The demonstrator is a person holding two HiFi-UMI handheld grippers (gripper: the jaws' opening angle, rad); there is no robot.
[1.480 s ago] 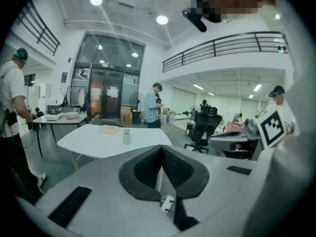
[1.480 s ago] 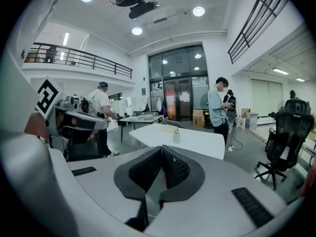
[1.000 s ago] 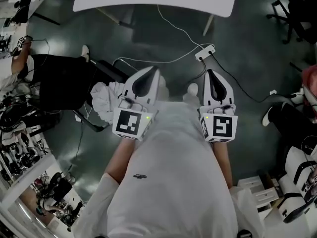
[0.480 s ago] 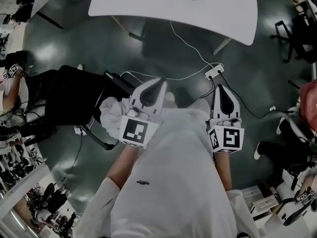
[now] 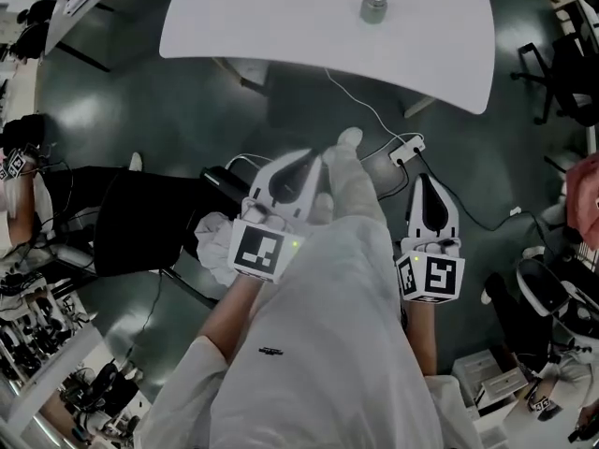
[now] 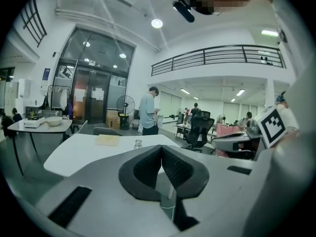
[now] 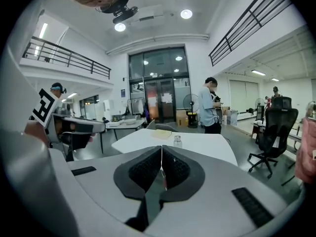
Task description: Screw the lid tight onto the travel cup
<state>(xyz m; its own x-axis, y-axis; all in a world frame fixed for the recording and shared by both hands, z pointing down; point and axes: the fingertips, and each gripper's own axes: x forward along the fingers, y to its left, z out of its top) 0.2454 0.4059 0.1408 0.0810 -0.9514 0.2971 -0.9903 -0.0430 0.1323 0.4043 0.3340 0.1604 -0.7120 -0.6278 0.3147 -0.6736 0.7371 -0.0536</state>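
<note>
The travel cup (image 5: pixel 374 6), small and metallic with a lid on top, stands on a white table (image 5: pixel 281 26) ahead of me. It also shows far off as the cup (image 6: pixel 138 144) and the cup (image 7: pixel 177 141) in the two gripper views. My left gripper (image 5: pixel 305 155) and right gripper (image 5: pixel 423 178) are held low in front of my body, well short of the table. The left gripper (image 6: pixel 161 150) is shut with nothing between its pads. The right gripper (image 7: pixel 162 151) is likewise shut and empty.
A power strip (image 5: pixel 410 146) and its white cable lie on the dark floor between me and the table. A flat yellowish pad (image 6: pixel 107 139) rests on the table. Office chairs (image 5: pixel 552 59) stand at the right. A person (image 7: pixel 211 105) stands beyond the table.
The white table has slid lower in the head view and the cup has come into sight on it. My foot steps forward. Both grippers stay shut.
</note>
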